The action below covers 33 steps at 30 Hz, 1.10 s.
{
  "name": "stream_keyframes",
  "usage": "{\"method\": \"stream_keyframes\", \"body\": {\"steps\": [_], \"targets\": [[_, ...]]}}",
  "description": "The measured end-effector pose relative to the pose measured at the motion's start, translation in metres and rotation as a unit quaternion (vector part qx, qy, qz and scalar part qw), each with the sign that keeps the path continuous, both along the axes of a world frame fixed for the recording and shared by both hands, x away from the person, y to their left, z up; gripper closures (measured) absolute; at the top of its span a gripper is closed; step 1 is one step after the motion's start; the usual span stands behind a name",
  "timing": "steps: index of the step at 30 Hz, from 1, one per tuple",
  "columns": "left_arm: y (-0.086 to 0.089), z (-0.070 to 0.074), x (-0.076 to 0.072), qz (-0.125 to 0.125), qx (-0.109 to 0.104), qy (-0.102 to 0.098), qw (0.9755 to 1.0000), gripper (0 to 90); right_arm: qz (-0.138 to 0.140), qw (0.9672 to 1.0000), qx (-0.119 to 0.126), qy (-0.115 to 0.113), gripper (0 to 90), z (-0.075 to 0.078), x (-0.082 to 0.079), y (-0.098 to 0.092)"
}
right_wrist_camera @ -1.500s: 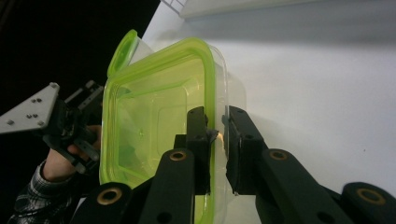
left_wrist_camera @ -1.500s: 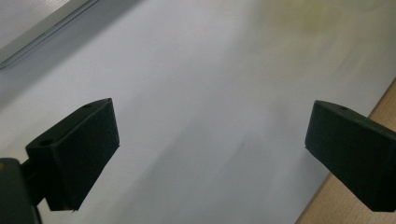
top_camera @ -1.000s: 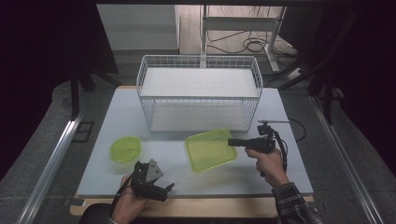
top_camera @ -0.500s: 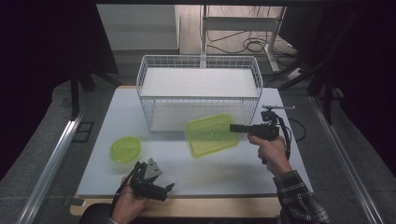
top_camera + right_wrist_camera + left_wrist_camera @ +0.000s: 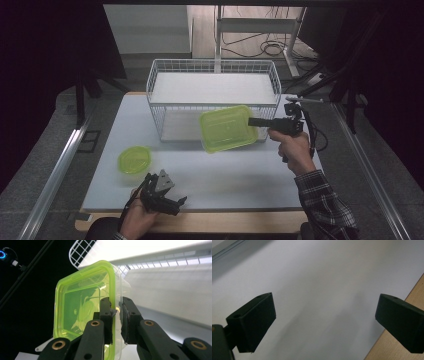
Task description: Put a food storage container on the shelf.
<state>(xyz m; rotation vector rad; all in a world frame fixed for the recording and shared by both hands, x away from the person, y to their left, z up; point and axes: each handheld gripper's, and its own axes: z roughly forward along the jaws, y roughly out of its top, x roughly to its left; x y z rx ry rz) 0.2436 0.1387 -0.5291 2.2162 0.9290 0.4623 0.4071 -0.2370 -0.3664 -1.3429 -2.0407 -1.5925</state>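
The green container [image 5: 227, 128] hangs at the frame's centre, tilted, just in front of the wire basket [image 5: 212, 86] and below its rim. The right gripper [image 5: 257, 122] clamps its right edge, so the basket opening lies up and beyond. The left gripper [image 5: 172, 204], nearer the lower left, rests with jaws apart and empty.

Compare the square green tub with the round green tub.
The square tub is clamped at its rim by the right claw and held tilted in the air in front of the wire basket; the round tub lies flat on the table, untouched. The square tub has straight sides with rounded corners and looks larger; the round tub is a smaller circle. Both are translucent lime-green plastic.
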Motion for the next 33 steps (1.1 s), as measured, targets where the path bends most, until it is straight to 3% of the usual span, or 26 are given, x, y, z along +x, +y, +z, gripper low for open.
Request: {"method": "stream_keyframes", "body": {"steps": [20, 33], "targets": [[-0.001, -0.001, 0.000, -0.005, 0.003, -0.002, 1.0000, 2.9, -0.045, 0.9985, -0.002, -0.030, 80.1, 0.038, 0.029, 0.003], [-0.001, -0.001, -0.001, -0.005, 0.001, -0.001, 1.0000, 2.9, -0.081, 0.9956, -0.008, -0.046, 80.1, 0.057, 0.053, 0.016]]}}
